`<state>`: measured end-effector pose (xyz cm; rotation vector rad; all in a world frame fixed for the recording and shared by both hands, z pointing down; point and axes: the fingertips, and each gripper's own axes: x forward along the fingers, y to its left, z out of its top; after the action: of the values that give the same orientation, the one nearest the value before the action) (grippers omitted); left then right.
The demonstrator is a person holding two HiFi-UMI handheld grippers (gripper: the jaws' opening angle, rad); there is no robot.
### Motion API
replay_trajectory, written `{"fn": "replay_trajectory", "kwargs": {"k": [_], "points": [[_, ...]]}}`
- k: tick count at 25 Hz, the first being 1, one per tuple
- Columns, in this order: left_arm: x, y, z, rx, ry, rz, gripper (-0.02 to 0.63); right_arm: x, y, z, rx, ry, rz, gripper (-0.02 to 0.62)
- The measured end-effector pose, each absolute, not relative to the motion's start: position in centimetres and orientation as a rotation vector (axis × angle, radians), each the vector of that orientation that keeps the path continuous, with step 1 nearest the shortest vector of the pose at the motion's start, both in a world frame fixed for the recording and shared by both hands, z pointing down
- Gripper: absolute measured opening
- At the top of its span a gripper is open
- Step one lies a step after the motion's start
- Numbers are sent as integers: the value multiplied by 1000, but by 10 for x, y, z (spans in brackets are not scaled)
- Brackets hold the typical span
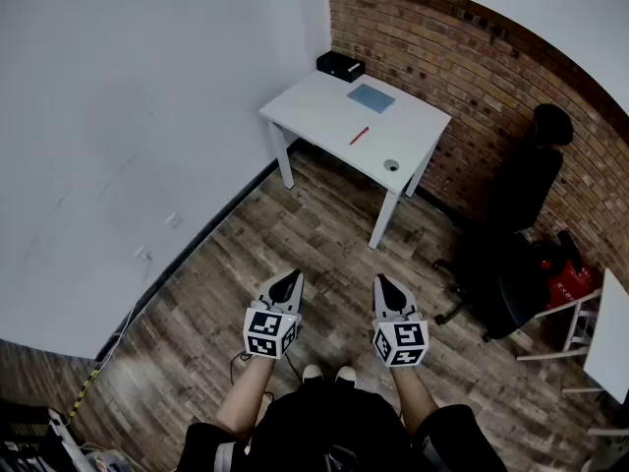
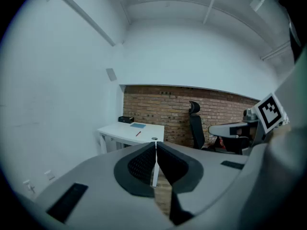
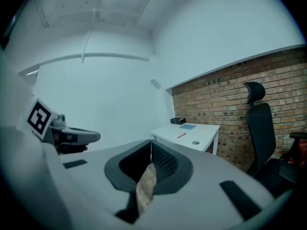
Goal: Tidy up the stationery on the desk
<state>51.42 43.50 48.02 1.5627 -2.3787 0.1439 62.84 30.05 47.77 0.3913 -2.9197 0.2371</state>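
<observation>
The place reads as a small office or study room. A white desk [image 1: 324, 116] stands in the corner where a plain white wall [image 1: 147, 116] meets an exposed brick wall [image 1: 462, 57], with a cable hole [image 1: 391, 165] in its top. On it lie a blue notebook [image 1: 371, 97], a red pen [image 1: 359, 136] and a black box [image 1: 340, 65]. A black high-backed office chair [image 1: 516, 234] stands beside it on a wood-plank floor [image 1: 324, 254]. Part of a second white table [image 1: 611, 332] shows at the right edge.

The worktop [image 1: 314, 116] stands well ahead of the fingers [image 1: 286, 285], the chair [image 1: 521, 214] to its right. On it, from nearest the fingers to farthest: a round item [image 1: 391, 165], a pen [image 1: 359, 136], a pad [image 1: 371, 97], then a box [image 1: 340, 65] at the back corner.
</observation>
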Motion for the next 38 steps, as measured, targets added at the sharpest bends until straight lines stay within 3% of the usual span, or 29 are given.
{"fn": "replay_trajectory", "kwargs": {"k": [38], "points": [[482,484,478,1688,-2336,136,21,604,356,472,524,-2905,215,25]]}}
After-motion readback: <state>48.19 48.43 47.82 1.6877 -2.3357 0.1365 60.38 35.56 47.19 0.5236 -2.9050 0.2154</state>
